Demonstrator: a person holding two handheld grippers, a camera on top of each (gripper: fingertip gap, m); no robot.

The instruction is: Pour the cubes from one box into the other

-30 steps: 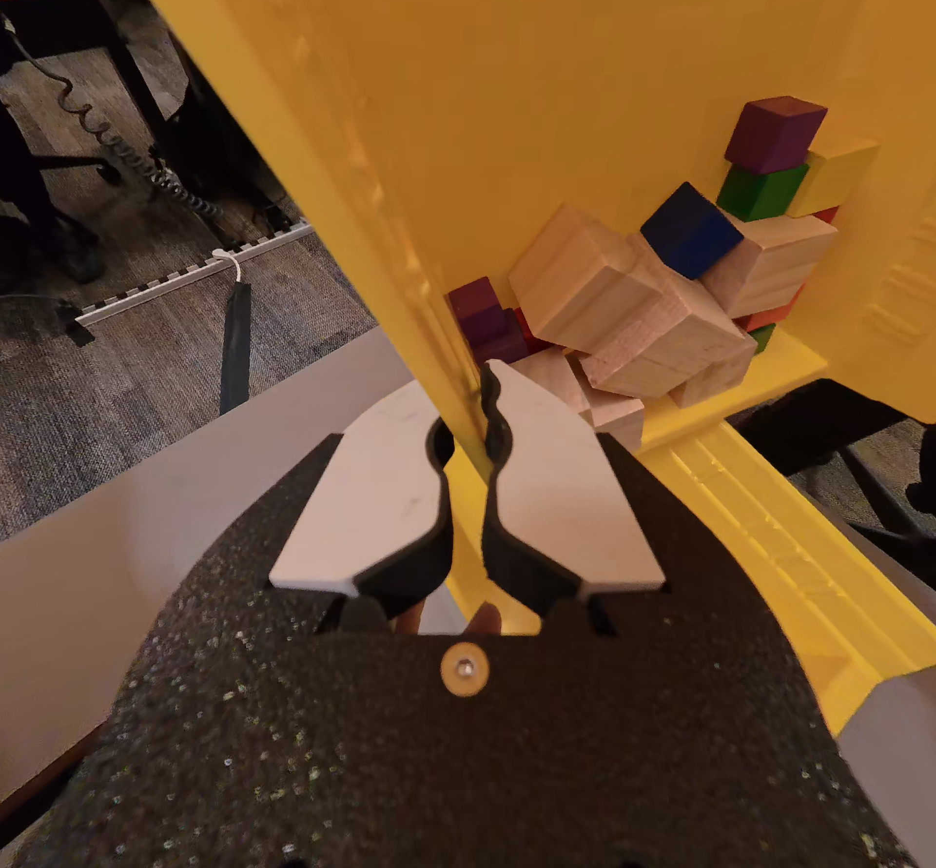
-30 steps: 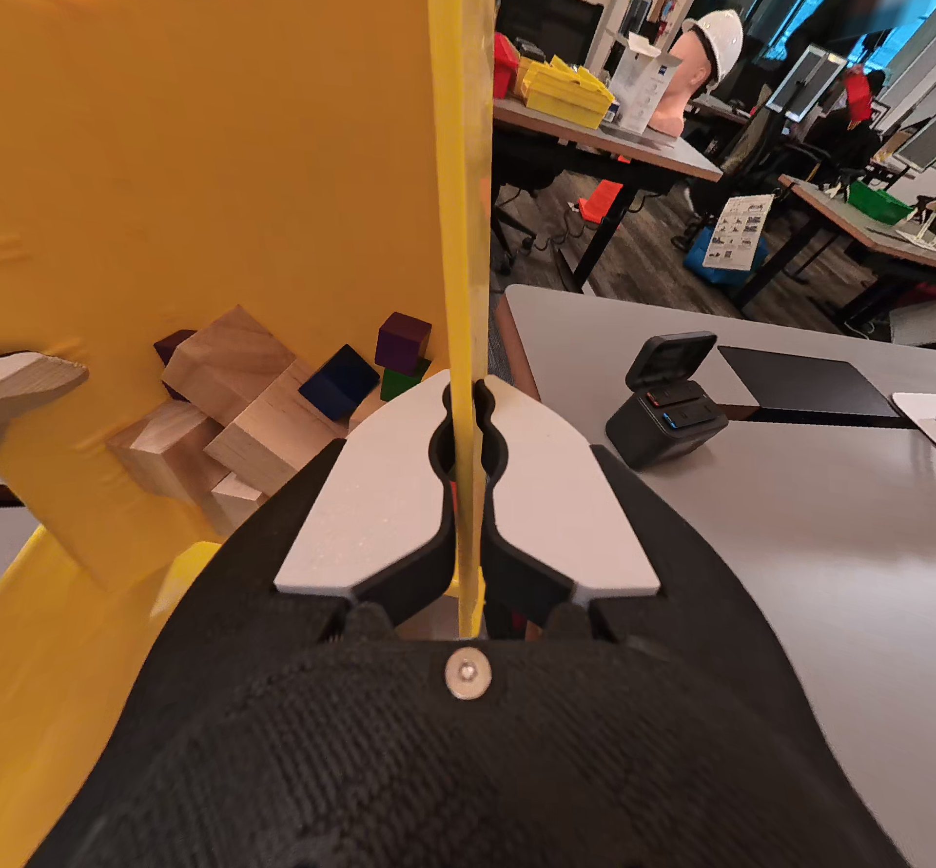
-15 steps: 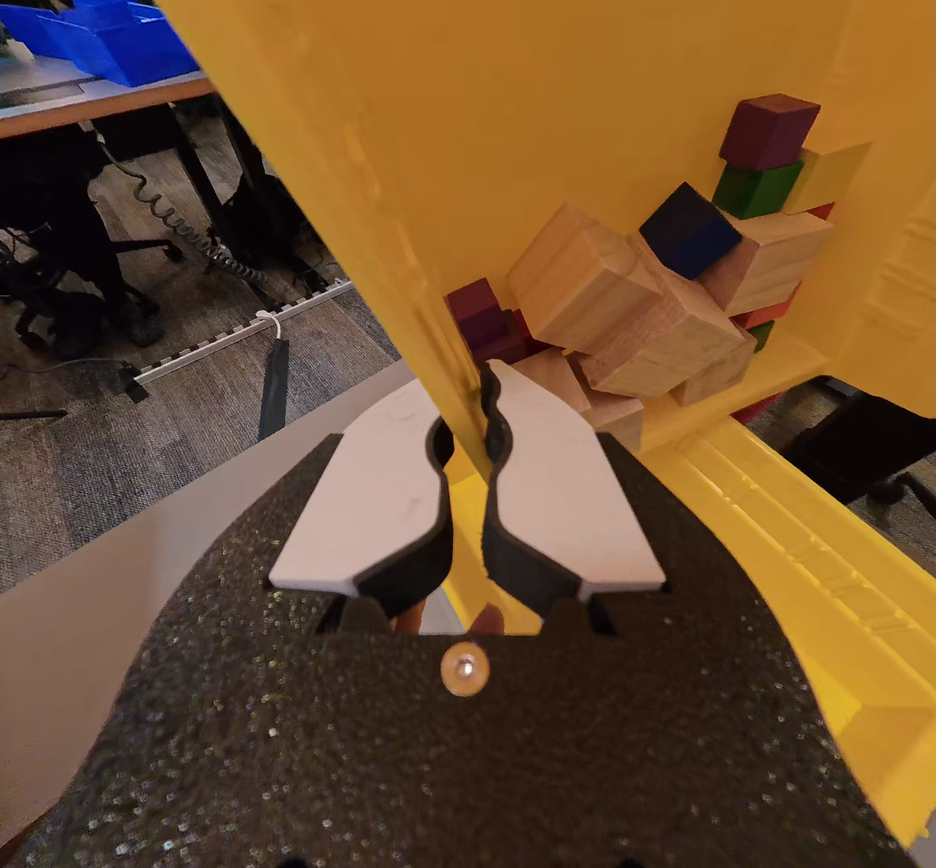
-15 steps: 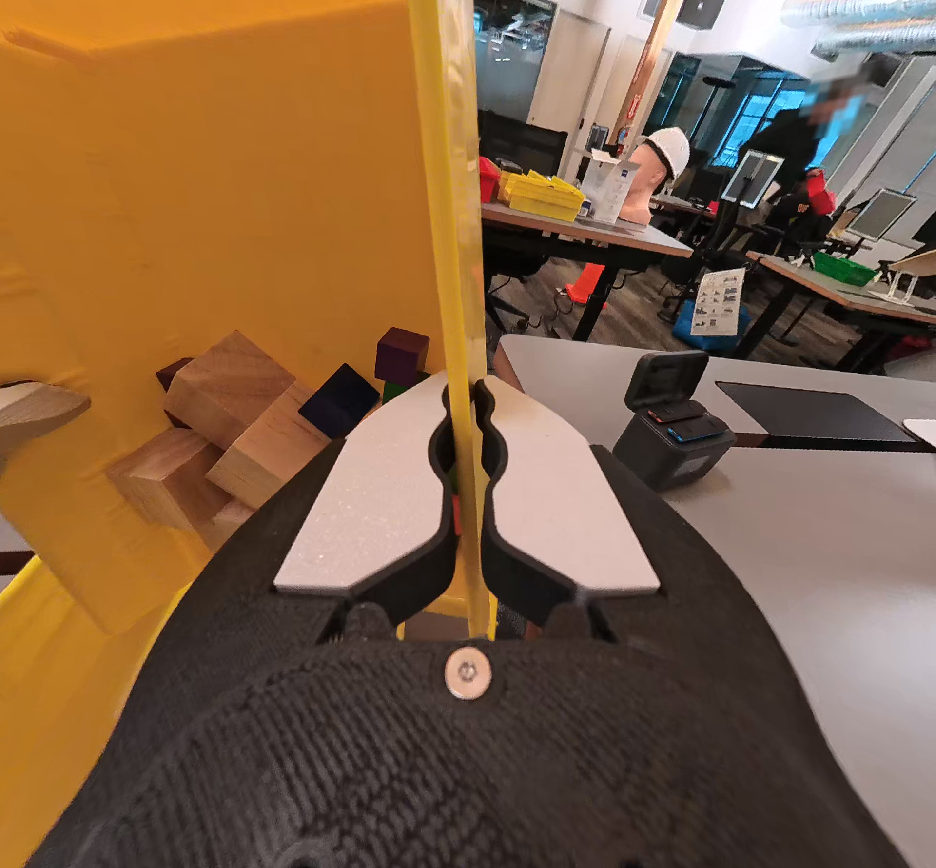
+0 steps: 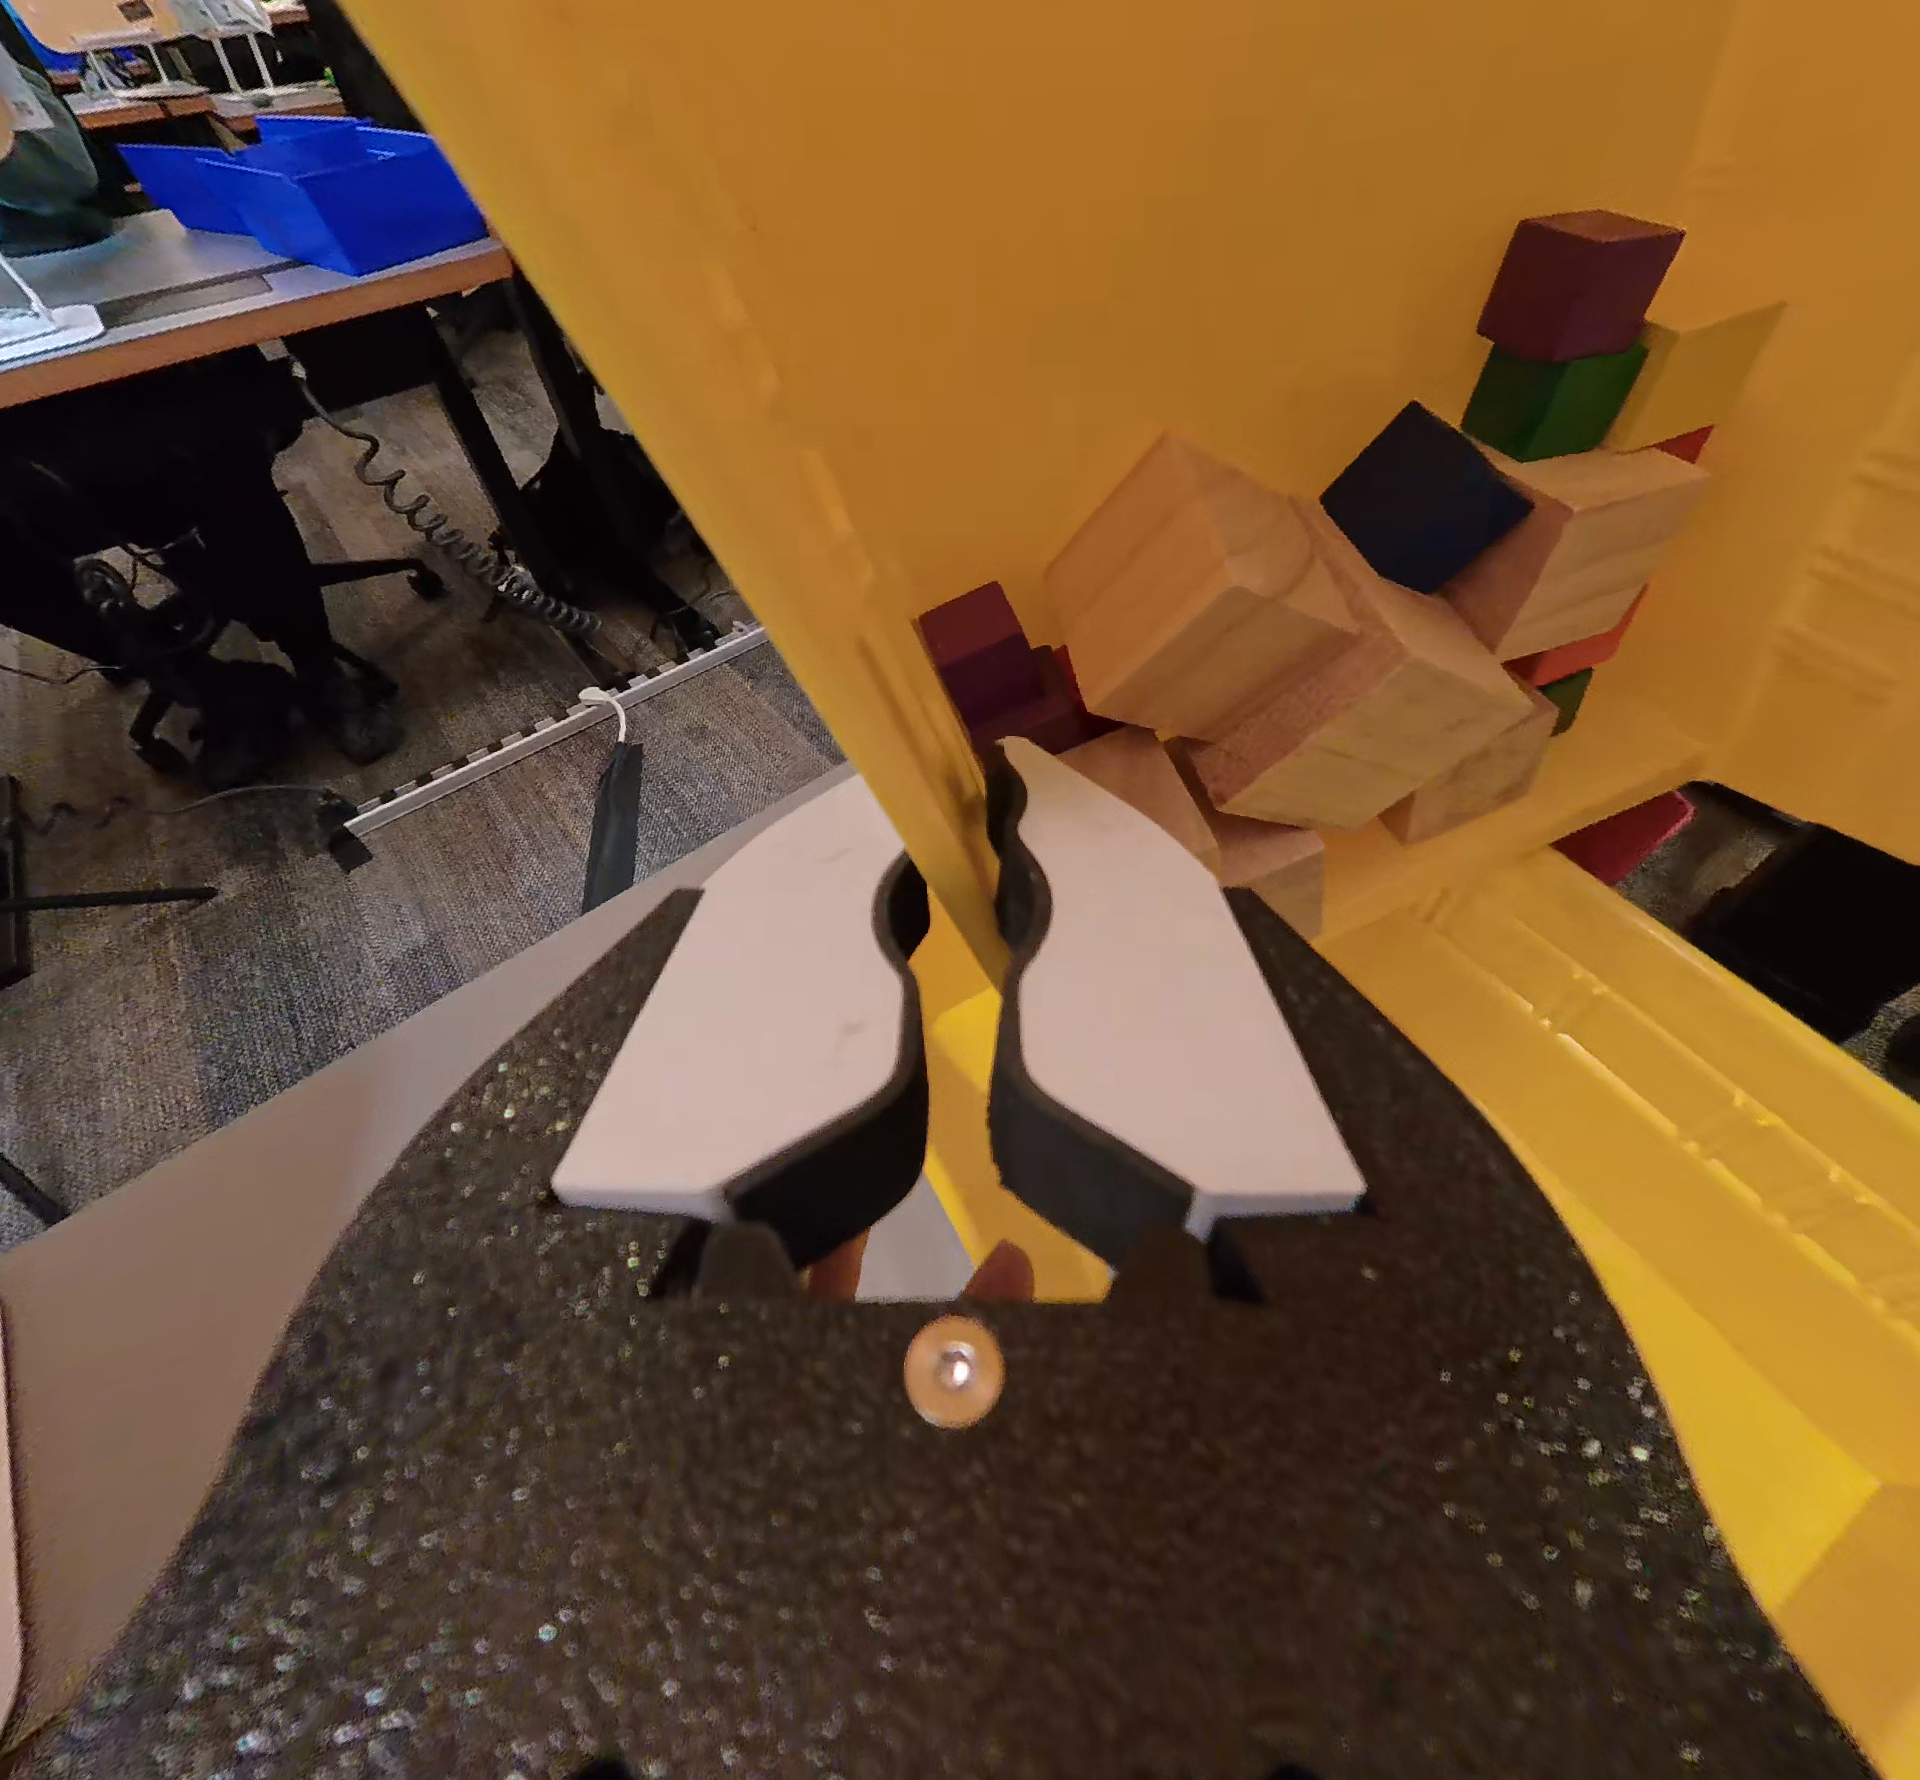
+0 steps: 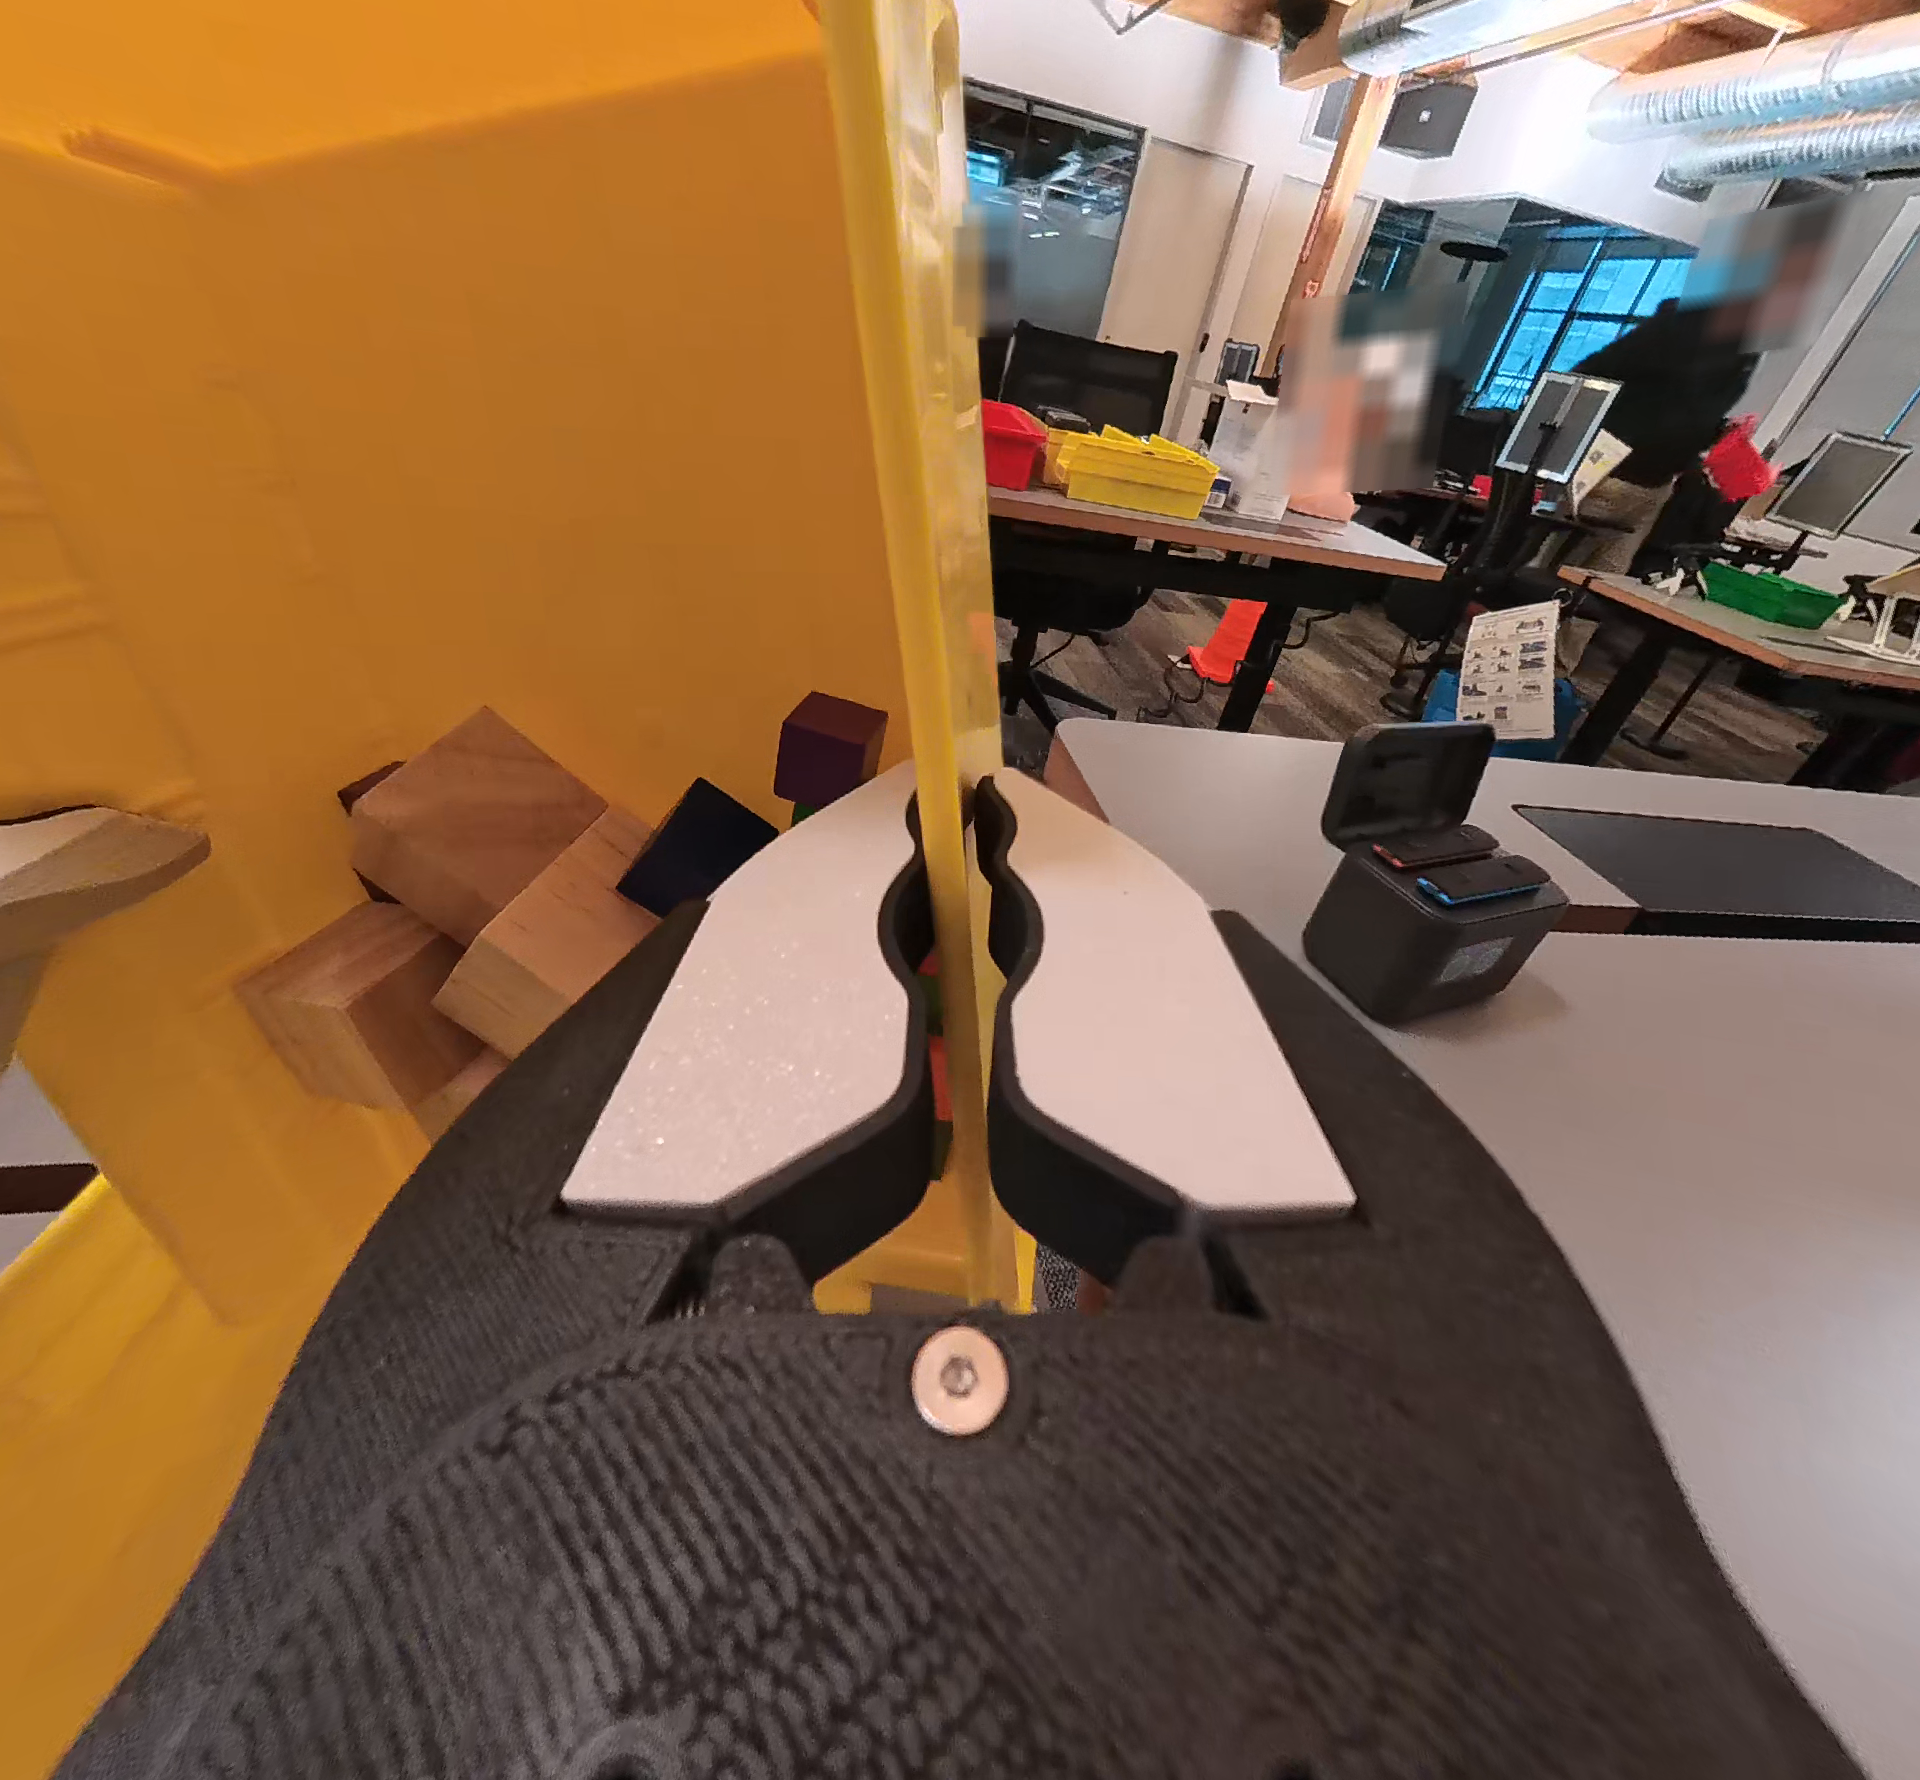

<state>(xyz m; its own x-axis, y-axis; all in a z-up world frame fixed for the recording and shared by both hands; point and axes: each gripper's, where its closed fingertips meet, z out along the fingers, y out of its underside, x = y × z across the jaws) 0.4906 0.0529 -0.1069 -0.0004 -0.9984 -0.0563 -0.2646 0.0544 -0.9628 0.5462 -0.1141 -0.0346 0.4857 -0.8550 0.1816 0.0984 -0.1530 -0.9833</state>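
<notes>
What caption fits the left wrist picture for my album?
Left hand-held gripper clamps the tilted yellow plastic box, wooden and coloured cubes piled at its low end.

Yellow box (image 5: 1039, 224) tipped higher (cubes (image 5: 1299, 650) unmoved).

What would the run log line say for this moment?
phase: pouring | left gripper: shut on yellow plastic box wall | right gripper: shut on opposite wall | wooden and coloured cubes: piled at tipped box's low end
</notes>
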